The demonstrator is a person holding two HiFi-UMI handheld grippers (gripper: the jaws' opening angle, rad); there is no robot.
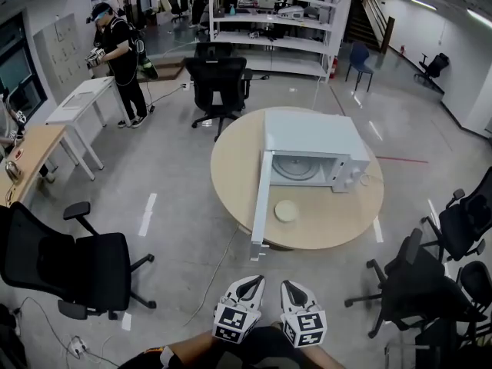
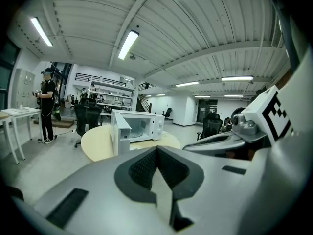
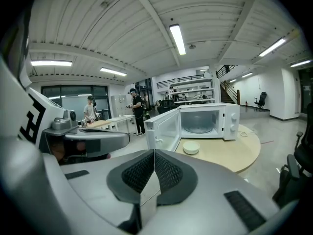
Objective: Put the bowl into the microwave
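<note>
Bright, even light falls from ceiling tubes (image 2: 128, 44), leaving pale glare streaks on the glossy floor (image 1: 374, 131) and only soft shadows, while both gripper views bow strongly toward dark, vignetted edges and blur in the near foreground.
</note>
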